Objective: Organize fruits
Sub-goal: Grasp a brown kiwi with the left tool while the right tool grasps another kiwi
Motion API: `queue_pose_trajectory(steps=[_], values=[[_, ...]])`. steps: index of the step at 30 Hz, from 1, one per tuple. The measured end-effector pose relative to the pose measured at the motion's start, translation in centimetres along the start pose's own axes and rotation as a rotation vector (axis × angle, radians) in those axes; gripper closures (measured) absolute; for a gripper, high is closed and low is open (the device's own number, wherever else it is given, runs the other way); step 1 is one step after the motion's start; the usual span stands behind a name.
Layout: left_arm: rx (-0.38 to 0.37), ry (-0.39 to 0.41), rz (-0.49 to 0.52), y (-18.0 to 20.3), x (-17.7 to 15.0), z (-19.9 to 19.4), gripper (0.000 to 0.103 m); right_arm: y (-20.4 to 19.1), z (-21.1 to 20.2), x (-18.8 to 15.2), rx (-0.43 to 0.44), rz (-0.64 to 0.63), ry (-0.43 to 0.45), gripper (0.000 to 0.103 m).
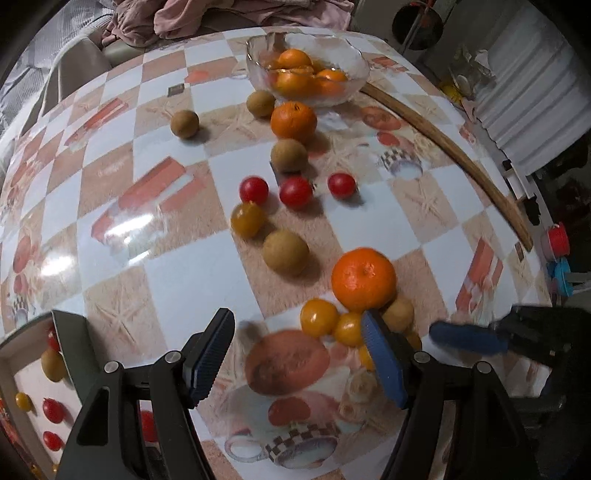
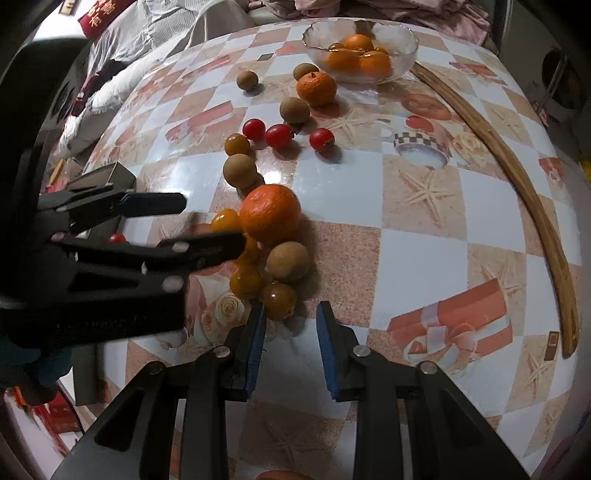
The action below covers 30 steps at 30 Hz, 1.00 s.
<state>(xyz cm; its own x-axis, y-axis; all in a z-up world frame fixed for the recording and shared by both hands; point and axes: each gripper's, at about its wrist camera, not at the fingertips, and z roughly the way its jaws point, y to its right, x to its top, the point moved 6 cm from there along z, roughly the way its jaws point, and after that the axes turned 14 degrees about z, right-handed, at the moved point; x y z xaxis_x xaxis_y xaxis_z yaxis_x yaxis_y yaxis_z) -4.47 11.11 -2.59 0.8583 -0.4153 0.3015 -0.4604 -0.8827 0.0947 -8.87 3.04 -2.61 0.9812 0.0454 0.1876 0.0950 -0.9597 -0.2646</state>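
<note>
A glass bowl [image 1: 255,55] [image 2: 410,38] with several mandarins stands at the far side of the table. Loose fruit lies in front of it: a mandarin [image 1: 293,121], brown longans [image 1: 289,155], red cherry tomatoes [image 1: 295,192] and yellow ones [image 1: 247,219]. A near cluster has a mandarin [image 1: 364,278] [image 2: 270,214], a longan [image 2: 288,261] and yellow tomatoes [image 2: 279,300]. My left gripper [image 1: 297,354] [image 2: 212,221] is open and empty, its right finger beside the cluster. My right gripper [image 2: 290,345] is open and empty just short of the nearest yellow tomato; one finger [image 1: 467,338] shows in the left wrist view.
A curved wooden stick [image 1: 454,155] [image 2: 517,177] lies along the table's right side. Pink cloth [image 1: 229,18] sits beyond the far edge. A small box [image 2: 107,177] stands at the left edge, and mirrors on the left gripper reflect tomatoes [image 1: 51,410].
</note>
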Motion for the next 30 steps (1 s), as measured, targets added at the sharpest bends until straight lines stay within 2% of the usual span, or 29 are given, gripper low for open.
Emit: queue_pose_trajectory(steps=[4, 12, 21, 27, 29, 30], values=[[-0.001, -0.006, -0.050, -1.2, 0.5, -0.1, 0.031, 0.3, 0.0, -0.3, 0.019, 0.003, -0.014, 0.072], [-0.023, -0.053, -0.255, -3.7, 0.7, 1.3, 0.031, 0.2, 0.5, -0.9, 0.040, 0.008, -0.031, 0.072], [0.001, -0.090, -0.366, -3.9, 1.6, 1.8, 0.031, -0.5, 0.7, -0.6, 0.043, -0.014, -0.026, 0.072], [0.049, -0.132, -0.356, -2.9, 2.4, 2.4, 0.057, -0.9, 1.0, -0.4, 0.052, -0.002, -0.027, 0.073], [0.068, -0.134, -0.344, -3.0, 2.3, 2.1, 0.076, -0.9, 0.9, -0.3, 0.057, 0.006, -0.028, 0.074], [0.069, -0.129, -0.342, -3.0, 2.2, 2.1, 0.076, -0.9, 0.9, -0.4, 0.061, 0.009, -0.028, 0.074]])
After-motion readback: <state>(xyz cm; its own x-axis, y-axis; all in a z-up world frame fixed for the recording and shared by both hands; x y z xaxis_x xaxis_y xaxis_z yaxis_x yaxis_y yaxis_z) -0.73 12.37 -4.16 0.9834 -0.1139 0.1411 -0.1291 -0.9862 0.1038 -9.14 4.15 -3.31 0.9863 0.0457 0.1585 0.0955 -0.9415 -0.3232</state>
